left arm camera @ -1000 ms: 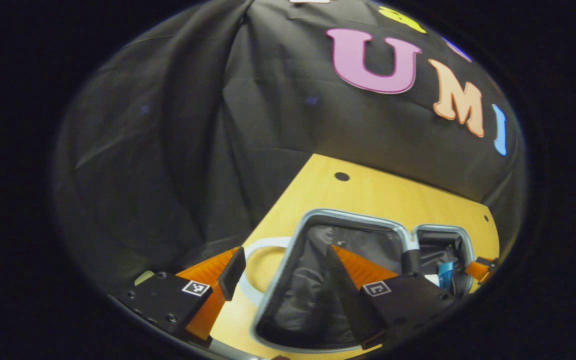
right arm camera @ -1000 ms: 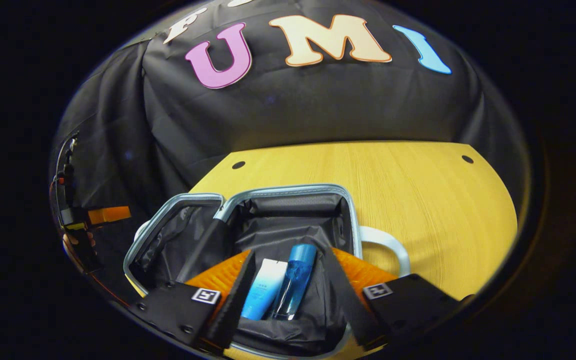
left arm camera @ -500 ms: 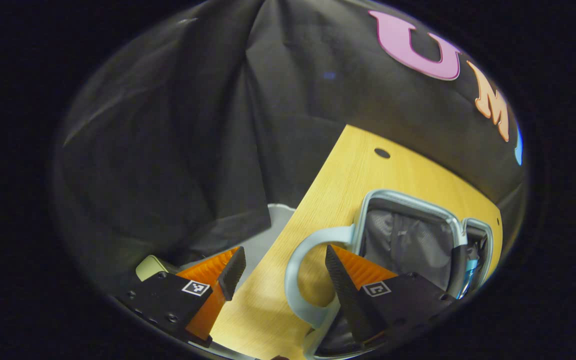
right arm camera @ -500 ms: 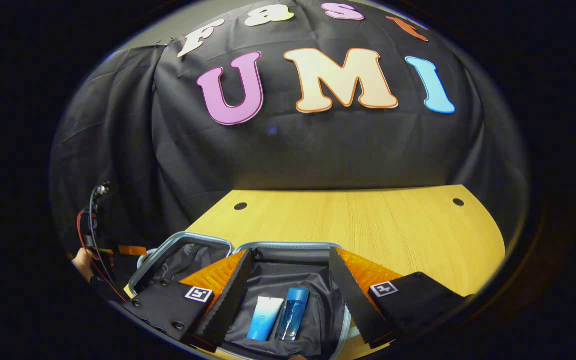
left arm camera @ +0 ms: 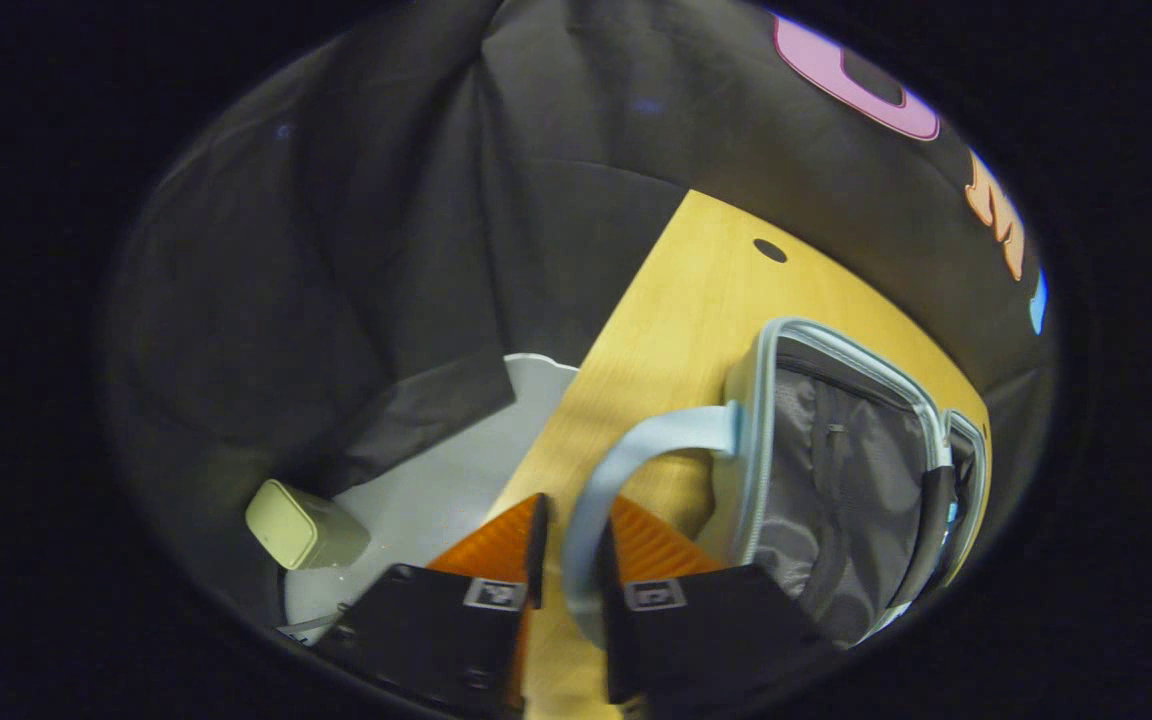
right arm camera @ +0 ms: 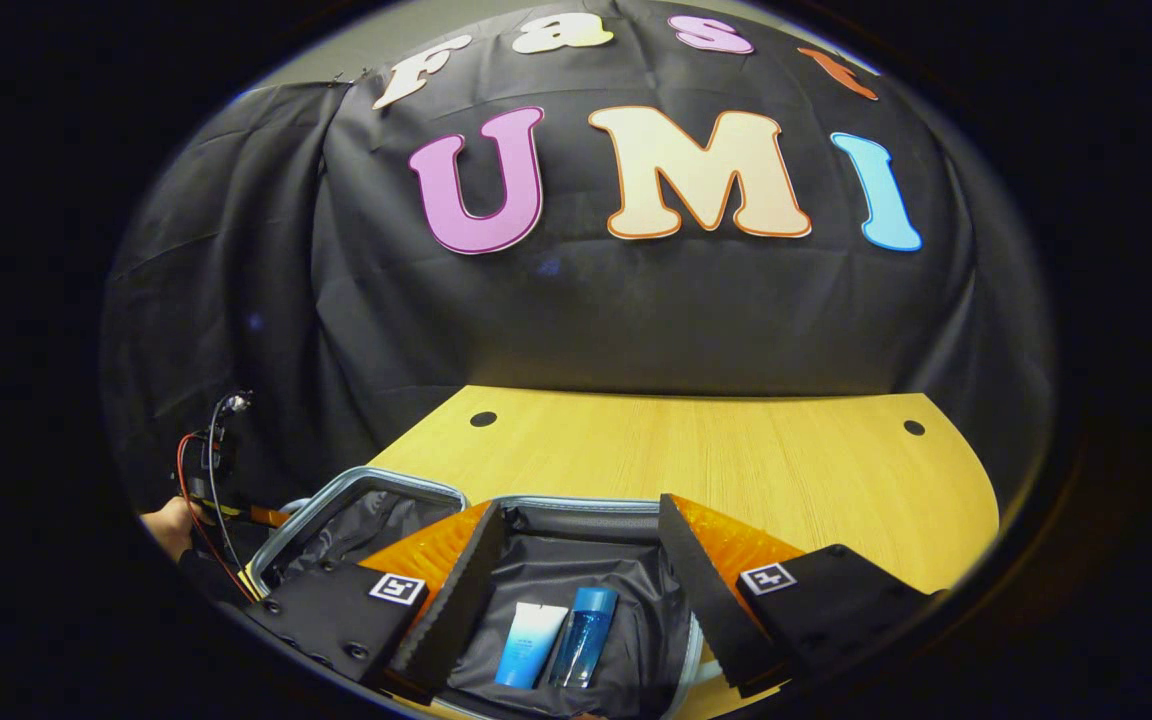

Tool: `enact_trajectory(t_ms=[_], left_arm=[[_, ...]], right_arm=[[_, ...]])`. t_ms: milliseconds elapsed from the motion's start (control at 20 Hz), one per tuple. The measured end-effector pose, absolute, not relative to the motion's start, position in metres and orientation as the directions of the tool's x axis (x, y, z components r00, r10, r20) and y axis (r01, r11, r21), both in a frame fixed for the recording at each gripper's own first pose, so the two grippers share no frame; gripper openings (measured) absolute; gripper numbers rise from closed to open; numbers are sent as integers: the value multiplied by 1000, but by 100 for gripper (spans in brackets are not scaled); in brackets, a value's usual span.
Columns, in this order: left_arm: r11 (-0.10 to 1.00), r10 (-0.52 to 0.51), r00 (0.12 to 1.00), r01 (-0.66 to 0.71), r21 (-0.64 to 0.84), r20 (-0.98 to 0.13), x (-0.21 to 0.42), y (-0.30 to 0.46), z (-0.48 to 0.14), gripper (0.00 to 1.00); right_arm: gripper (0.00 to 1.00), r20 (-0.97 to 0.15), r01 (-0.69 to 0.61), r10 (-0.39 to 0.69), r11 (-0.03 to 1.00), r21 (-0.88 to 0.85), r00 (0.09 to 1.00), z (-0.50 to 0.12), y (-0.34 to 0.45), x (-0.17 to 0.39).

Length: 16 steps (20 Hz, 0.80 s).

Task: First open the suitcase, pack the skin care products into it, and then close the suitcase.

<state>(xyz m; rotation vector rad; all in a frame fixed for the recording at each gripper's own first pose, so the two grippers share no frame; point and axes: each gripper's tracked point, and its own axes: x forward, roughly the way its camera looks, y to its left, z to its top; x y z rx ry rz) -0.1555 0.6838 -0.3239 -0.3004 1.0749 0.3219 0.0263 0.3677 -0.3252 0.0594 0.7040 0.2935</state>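
Suitcase [right arm camera: 576,580] lies open on the bench [right arm camera: 736,460]; tube [right arm camera: 530,644] and blue bottle [right arm camera: 584,636] rest inside its right half. Left claw [left arm camera: 569,560] is clenched on the lid's handle [left arm camera: 636,450], lid half [left arm camera: 836,470] rising just right of it. Right claw [right arm camera: 576,590] hangs released above the products. Judgement: left hand is placed to fold the lid rightward.

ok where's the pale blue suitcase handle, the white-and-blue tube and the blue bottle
pale blue suitcase handle [left arm camera: 636,447]: left gripper view, on its curved upper stretch
white-and-blue tube [right arm camera: 530,643]: right gripper view, mid-body
blue bottle [right arm camera: 585,634]: right gripper view, mid-body
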Motion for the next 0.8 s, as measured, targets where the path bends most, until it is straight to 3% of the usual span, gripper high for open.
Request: enact_trajectory(t_ms=[50, 100, 150, 800], left_arm=[[921, 109, 445, -382, -78, -889, -155, 685, -317, 12], [923, 111, 476, -376, -88, -873, -150, 684, -308, 8], [927, 104, 491, -362, -94, -865, -146, 680, -296, 4], [965, 177, 690, -260, -12, -701, -125, 603, -113, 1]], right_arm=[[98, -620, -250, 289, 956, 152, 729, -322, 368, 26], [94, -612, -254, 291, 956, 150, 736, -317, 366, 28], [98, -603, -257, 294, 955, 150, 742, -313, 363, 28], [98, -477, -365, 399, 916, 167, 783, -253, 302, 23]])
